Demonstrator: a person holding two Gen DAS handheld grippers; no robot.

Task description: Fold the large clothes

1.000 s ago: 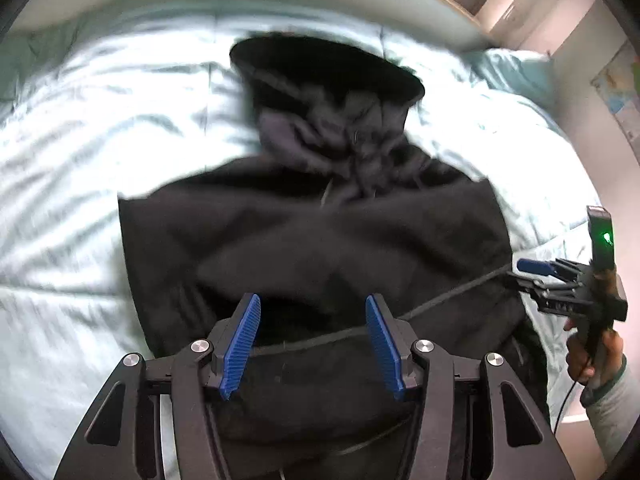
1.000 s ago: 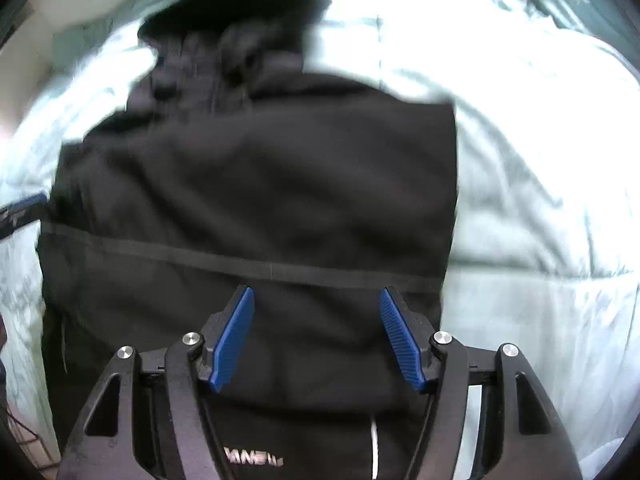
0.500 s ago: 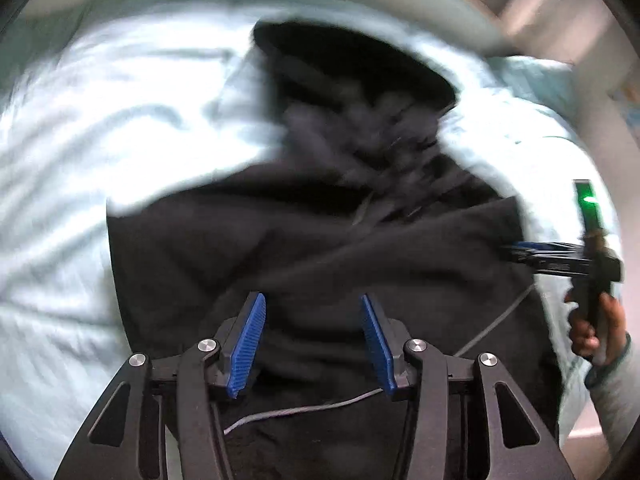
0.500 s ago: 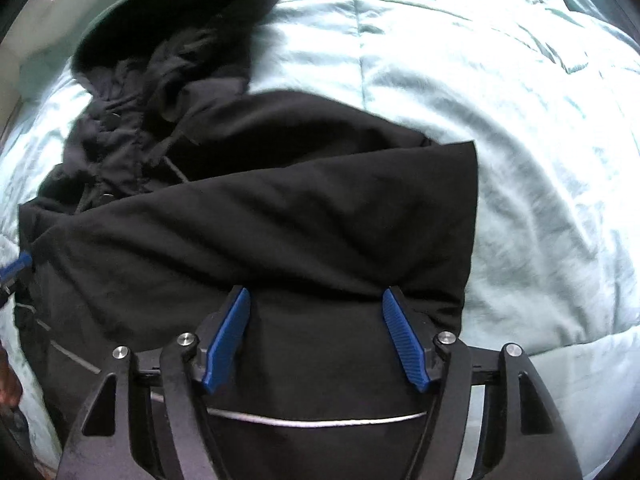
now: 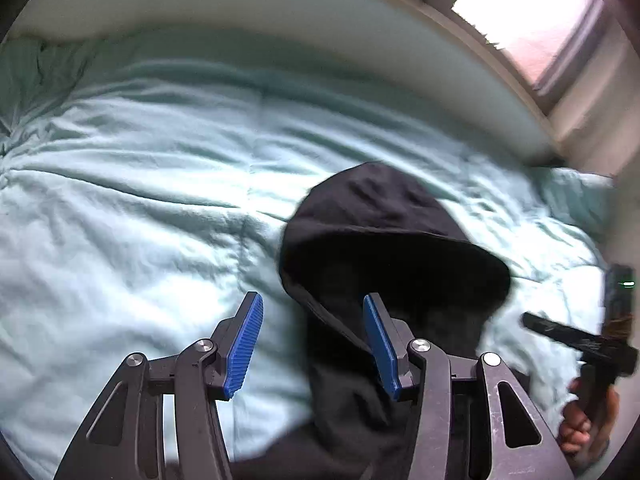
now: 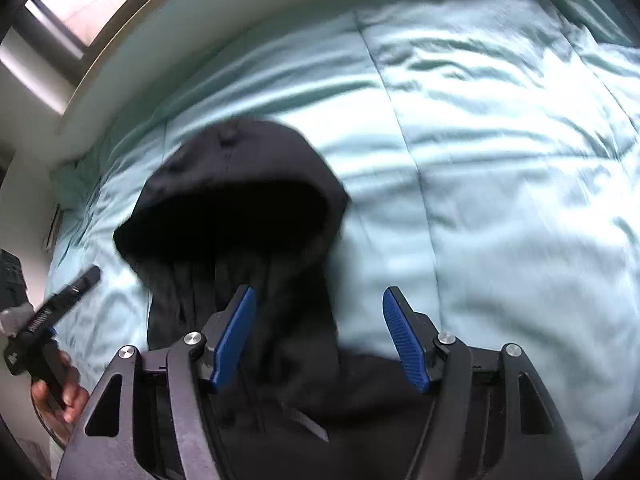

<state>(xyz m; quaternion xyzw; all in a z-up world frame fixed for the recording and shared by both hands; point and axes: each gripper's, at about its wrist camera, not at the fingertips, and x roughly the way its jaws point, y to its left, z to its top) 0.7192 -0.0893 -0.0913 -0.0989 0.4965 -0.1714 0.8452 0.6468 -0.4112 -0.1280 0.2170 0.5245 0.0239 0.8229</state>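
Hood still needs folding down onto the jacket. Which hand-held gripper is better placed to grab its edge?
Probably either: both are open and empty. The left hand-held gripper has the hood edge just inside its right finger; the right hand-held gripper has it at its left finger.

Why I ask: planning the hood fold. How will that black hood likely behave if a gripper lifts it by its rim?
The black hood lies crumpled and creased on the quilt, so it would probably sag limply rather than hold its shape. Its fabric looks thick and matte, so likely not slippery. Both the left gripper and right gripper are open.
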